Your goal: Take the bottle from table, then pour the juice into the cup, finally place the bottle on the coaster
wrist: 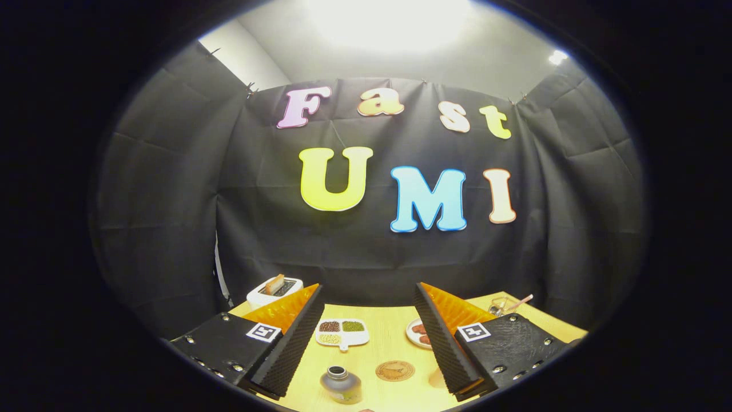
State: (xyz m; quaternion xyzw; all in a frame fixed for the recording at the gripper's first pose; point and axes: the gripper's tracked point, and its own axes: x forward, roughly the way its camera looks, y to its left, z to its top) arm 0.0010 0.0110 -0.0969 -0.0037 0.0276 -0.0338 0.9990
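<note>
- The small grey-blue bottle with a dark open neck stands upright on the pale wooden counter, low between the two fingers and nearer the left one; no cap can be seen on it.
- At about three o'clock from the bottle, close but apart, lies the round brown coaster, flat on the counter with nothing on it.
- The tool is spread wide and released; its two fingers hang above the counter, touching neither bottle nor coaster.
- At twelve o'clock from the bottle, beyond it and between the fingers, sits a white divided dish with three compartments: dark brown beans, green beans and pale yellow beans.
- At about two o'clock from the bottle, a small white plate with reddish-brown pieces is partly hidden behind the right finger.
- Farther out at two o'clock, past the right finger, a clear glass cup stands near the counter's back edge, with a thin pink stick leaning out of it.
- At about eleven o'clock, beyond the left finger, a white toaster holds a slice of browned toast upright in its slot.
</note>
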